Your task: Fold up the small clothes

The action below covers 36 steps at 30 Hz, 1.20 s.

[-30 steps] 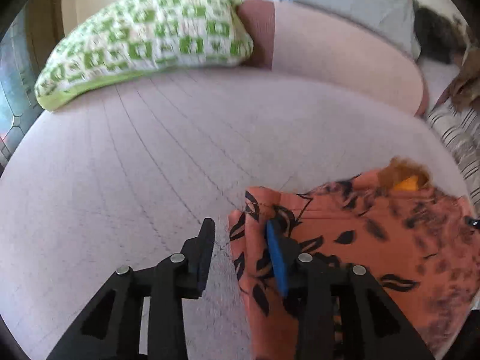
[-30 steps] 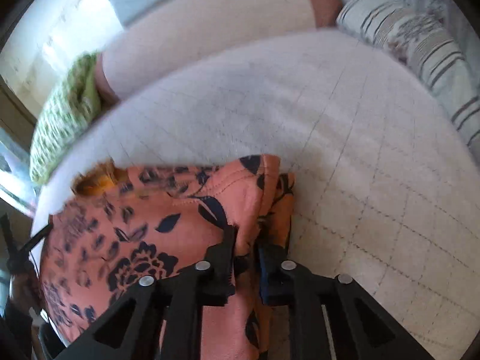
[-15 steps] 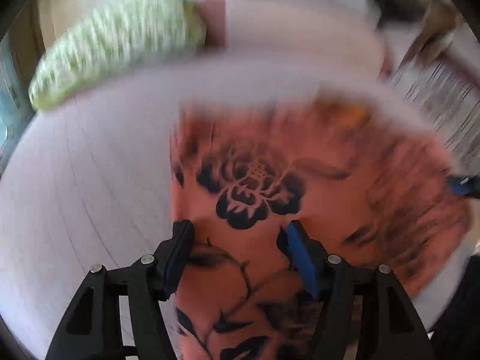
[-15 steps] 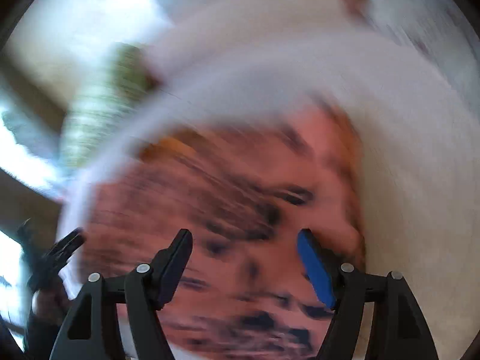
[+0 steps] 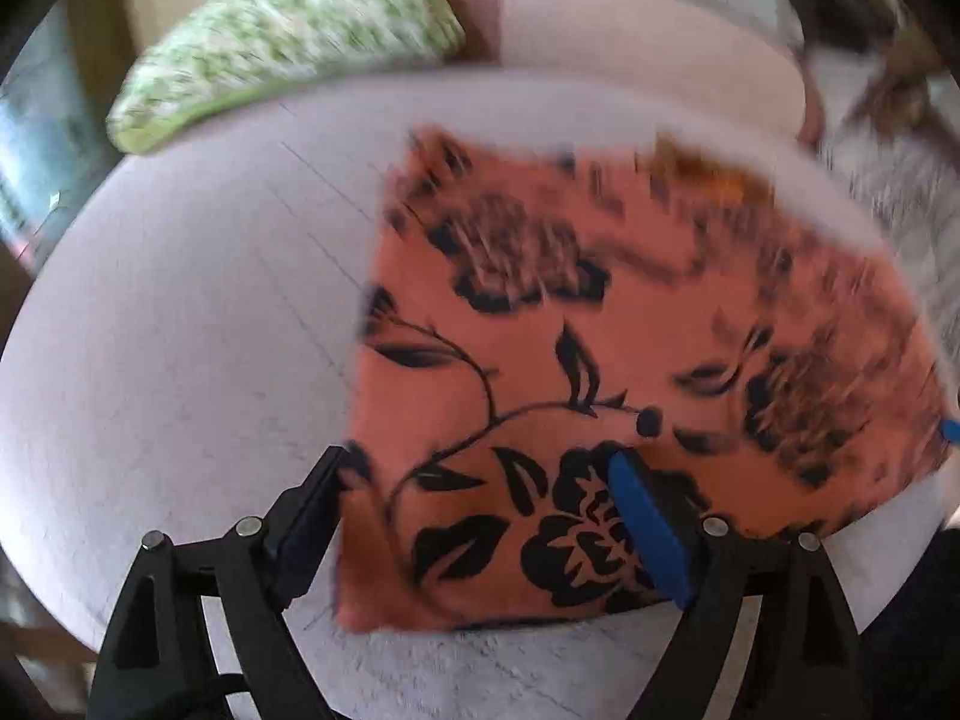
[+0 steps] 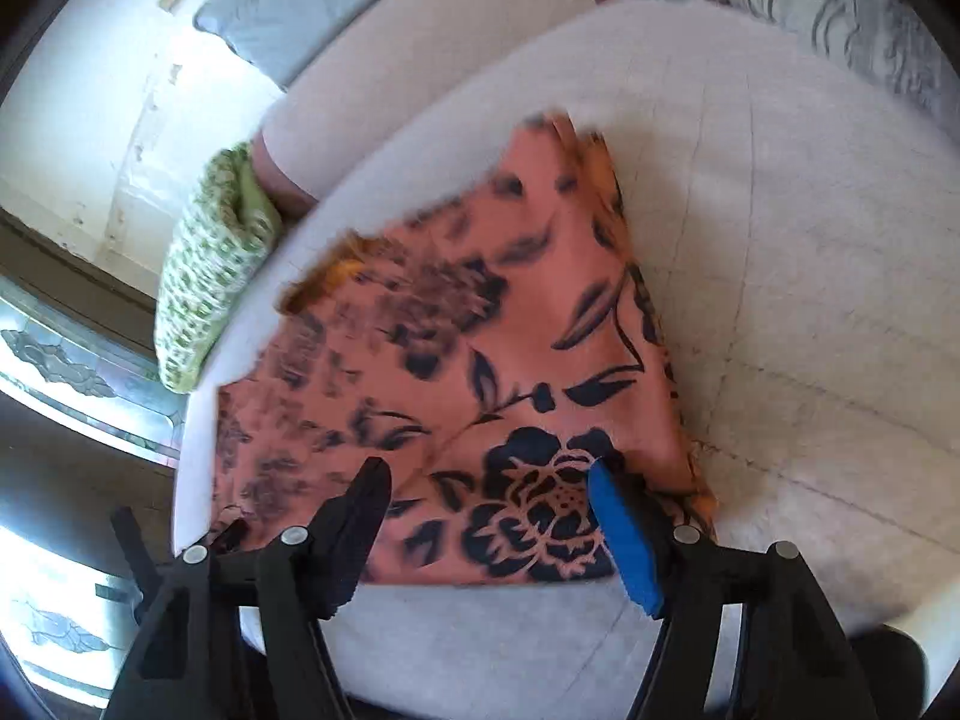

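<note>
Left wrist view: your cloth [image 5: 600, 360] lies flat on the pale cushion [image 5: 180, 330] as a squarish orange packet with a black flower print, so at least 1 fold looks done. What is left, I judge, is 1 more fold or a final tidy; the far edge is too blurred to say how neat it is. Your left gripper [image 5: 474, 516] stands with its jaws wide apart and has just been opening. The cloth's near left corner lies between them, below the pads, and neither pad presses it. The green pillow [image 5: 288, 42] sits well apart at the back.

Right wrist view: the same packet [image 6: 480, 372] lies on the cushion [image 6: 810, 300], its layered right edge showing stacked plies, which fits a completed fold. An orange-yellow patch peeks out at the far left corner. Your right gripper [image 6: 486, 516] is also spread and has just been opening. The cloth's near edge runs between the pads, ungripped. Both grippers hold nothing, with the cloth resting just under and ahead of them.
</note>
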{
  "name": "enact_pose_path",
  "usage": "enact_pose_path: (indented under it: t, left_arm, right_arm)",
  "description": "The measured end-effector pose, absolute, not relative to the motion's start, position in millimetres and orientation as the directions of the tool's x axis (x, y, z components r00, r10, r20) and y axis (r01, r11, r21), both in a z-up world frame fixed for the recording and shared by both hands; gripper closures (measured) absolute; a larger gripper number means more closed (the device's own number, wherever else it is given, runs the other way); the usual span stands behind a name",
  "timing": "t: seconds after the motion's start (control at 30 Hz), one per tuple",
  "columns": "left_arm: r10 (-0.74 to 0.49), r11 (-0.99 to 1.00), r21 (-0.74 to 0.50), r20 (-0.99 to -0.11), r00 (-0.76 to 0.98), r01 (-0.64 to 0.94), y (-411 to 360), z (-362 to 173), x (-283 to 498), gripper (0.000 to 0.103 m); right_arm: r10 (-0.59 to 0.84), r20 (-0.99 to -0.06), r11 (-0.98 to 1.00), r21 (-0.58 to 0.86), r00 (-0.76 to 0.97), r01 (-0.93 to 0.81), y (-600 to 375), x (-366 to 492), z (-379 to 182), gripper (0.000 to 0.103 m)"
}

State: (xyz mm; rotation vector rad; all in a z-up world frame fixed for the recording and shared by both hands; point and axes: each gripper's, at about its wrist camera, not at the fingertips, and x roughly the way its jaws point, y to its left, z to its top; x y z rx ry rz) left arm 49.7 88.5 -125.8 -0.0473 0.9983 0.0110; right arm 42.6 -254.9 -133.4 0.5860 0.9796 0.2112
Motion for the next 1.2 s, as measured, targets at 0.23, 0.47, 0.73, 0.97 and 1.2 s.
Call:
enact_pose_path:
  t: [0.23,0.47,0.73,0.97,1.2]
  left_arm:
    - [0.024,0.999,0.033,-0.869,0.494,0.009,81,-140,43,0.015]
    - [0.004,1.000,0.012,-0.801,0.599,0.008,78,-100,35,0.015]
    - [-0.047,0.998,-0.014,-0.804,0.593,0.061,55,-105,27,0.015]
    - [-0.023,0.999,0.000,-0.802,0.597,0.039,65,-111,32,0.015]
    - [-0.050,0.998,-0.024,-0.803,0.593,0.052,67,-114,34,0.015]
  right_arm:
    - [0.443,-0.786,0.811,0.556,0.431,0.181,-264,36,-174,0.022]
    - [0.437,-0.666,0.826,0.563,0.605,0.022,-282,65,-104,0.023]
    - [0.365,-0.755,0.868,0.488,0.545,0.095,-313,189,-142,0.023]
    - [0.321,-0.749,0.912,0.410,0.579,0.024,-297,203,-141,0.087]
    - [0.255,-0.777,0.928,0.364,0.575,0.080,-301,190,-137,0.039]
